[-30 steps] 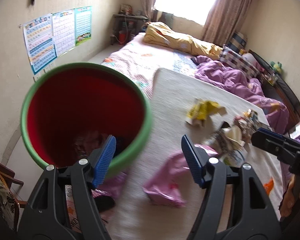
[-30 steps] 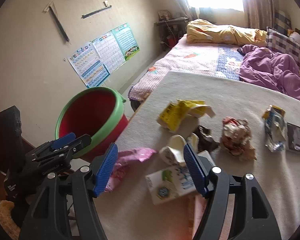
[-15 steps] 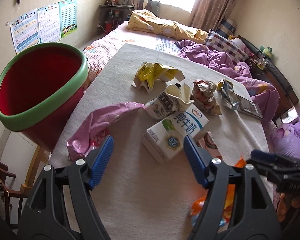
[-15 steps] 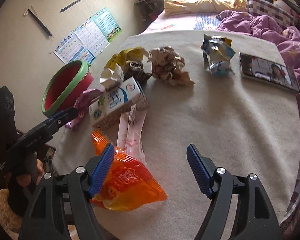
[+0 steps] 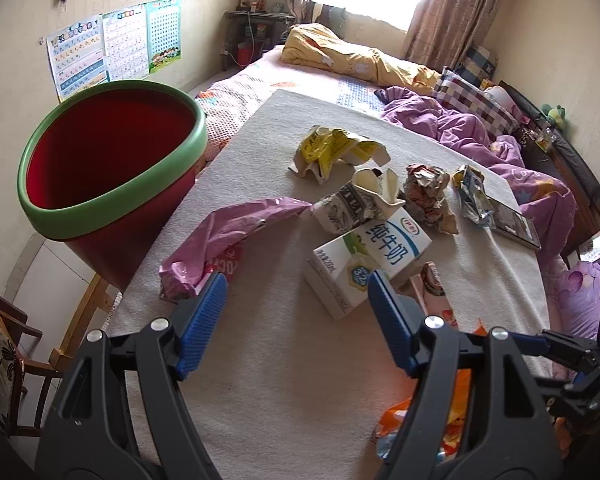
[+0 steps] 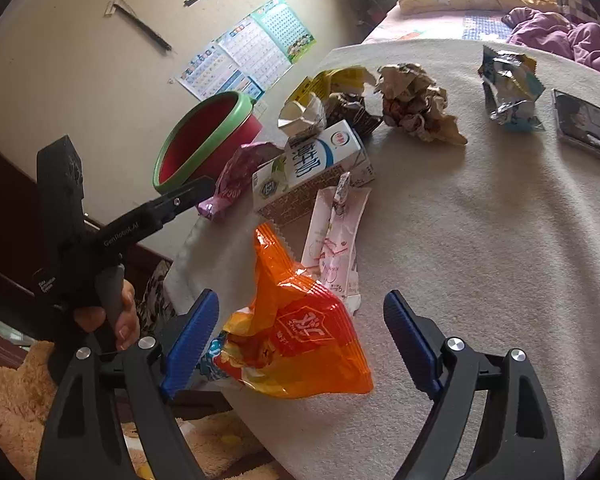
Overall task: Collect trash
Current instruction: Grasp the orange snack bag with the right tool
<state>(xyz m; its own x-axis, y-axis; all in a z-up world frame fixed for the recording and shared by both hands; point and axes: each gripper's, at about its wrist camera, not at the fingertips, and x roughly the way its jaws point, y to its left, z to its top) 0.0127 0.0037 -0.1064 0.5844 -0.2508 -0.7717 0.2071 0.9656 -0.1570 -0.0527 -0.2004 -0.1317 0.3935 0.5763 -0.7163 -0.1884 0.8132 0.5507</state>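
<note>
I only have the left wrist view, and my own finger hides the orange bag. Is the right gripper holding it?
Observer: No. The orange bag lies between the right gripper's fingers, not pinched; its jaws are opening.
Operator: What's beyond it?
Observer: A pink-and-white wrapper lies flat, reaching from the bag to the milk carton.
Operator: Near the edge?
Observer: Yes, the bag sits close to the table's edge.

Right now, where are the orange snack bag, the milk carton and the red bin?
orange snack bag [image 6: 300, 332]: right wrist view, on its printed front panel.
milk carton [image 5: 374, 254]: left wrist view, on the white printed side face.
red bin [image 5: 112, 196]: left wrist view, on the green rim's near edge.
</note>
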